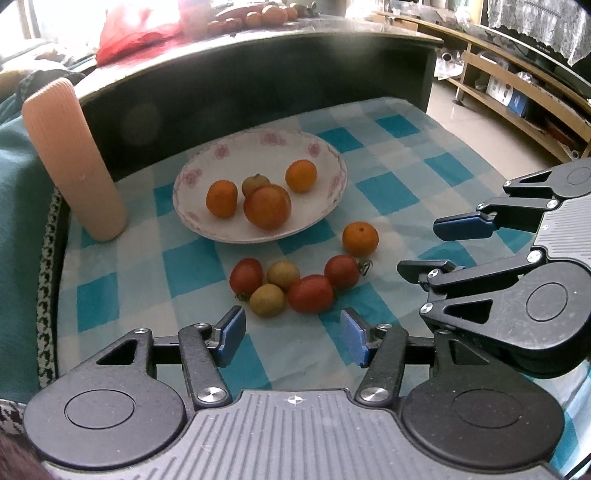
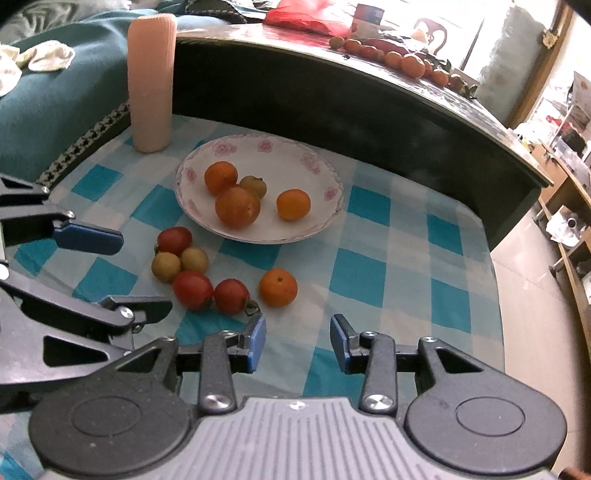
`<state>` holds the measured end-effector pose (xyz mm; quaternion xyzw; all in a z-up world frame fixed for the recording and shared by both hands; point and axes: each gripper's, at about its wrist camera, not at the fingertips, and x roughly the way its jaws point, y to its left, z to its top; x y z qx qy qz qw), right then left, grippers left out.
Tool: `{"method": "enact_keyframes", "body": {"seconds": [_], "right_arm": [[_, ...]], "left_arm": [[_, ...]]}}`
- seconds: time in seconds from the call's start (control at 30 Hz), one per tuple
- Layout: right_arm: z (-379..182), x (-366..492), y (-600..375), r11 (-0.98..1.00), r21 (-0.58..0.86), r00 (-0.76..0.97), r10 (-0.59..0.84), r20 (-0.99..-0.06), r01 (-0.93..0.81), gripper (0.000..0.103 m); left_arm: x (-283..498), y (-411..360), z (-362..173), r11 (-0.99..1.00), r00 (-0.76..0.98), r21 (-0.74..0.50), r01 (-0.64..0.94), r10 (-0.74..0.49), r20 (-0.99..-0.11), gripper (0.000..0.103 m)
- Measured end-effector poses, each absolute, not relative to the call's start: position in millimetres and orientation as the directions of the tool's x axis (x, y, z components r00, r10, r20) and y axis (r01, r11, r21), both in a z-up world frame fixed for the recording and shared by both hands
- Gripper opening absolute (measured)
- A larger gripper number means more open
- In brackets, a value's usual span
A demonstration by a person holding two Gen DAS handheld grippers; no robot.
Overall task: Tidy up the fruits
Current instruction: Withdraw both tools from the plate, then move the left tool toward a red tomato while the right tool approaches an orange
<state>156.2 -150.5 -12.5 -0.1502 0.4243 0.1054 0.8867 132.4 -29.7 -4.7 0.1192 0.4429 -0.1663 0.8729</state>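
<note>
- My left claw (image 1: 291,338) hangs low over the checked cloth (image 1: 388,192), its jaws apart with nothing between them.
- Just ahead of its blue pads (image 1: 232,334) sits the loose cluster: three red tomatoes (image 1: 310,294) and two pale round fruits (image 1: 267,300), touching one another.
- My right claw (image 2: 297,343) is also parted, narrower, and empty; bare cloth shows between its pads.
- A lone tangerine (image 2: 278,287) lies on the cloth just ahead of my right claw, beside the nearest tomato but apart from it.
- From the left view my right claw comes in from the right edge; from the right view my left claw comes in from the left edge.
- The plate (image 1: 280,142), white with pink flowers on the rim, sits beyond the cluster.
- In the plate: one big orange fruit (image 1: 267,206), two smaller tangerines either side of it, and one pale fruit behind it.
- A ribbed pink cylinder (image 1: 74,158) stands upright left of the plate, near it but apart.
- Behind runs a dark counter (image 2: 332,85) with more fruit (image 2: 406,62) and a red bag (image 2: 310,16) on top.
</note>
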Motion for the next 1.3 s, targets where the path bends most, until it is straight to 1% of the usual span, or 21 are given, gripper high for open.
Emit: {"method": "enact_keyframes", "body": {"seconds": [0.5, 0.83, 1.3], "right_arm": [[-25, 165, -149, 0.925, -0.164, 0.579, 0.071, -0.812, -0.342, 0.053], [-31, 167, -152, 0.933, -0.111, 0.542, 0.099, -0.834, -0.341, 0.053], [-36, 168, -149, 0.928, -0.12, 0.534, 0.095, -0.84, -0.354, 0.053]], "left_arm": [[134, -28, -9, 0.912, 0.539, 0.052, 0.406, -0.193, -0.82, 0.066], [133, -24, -11, 0.914, 0.532, 0.042, 0.404, -0.197, -0.824, 0.067], [131, -23, -11, 0.909, 0.529, 0.041, 0.416, -0.205, -0.824, 0.067]]}}
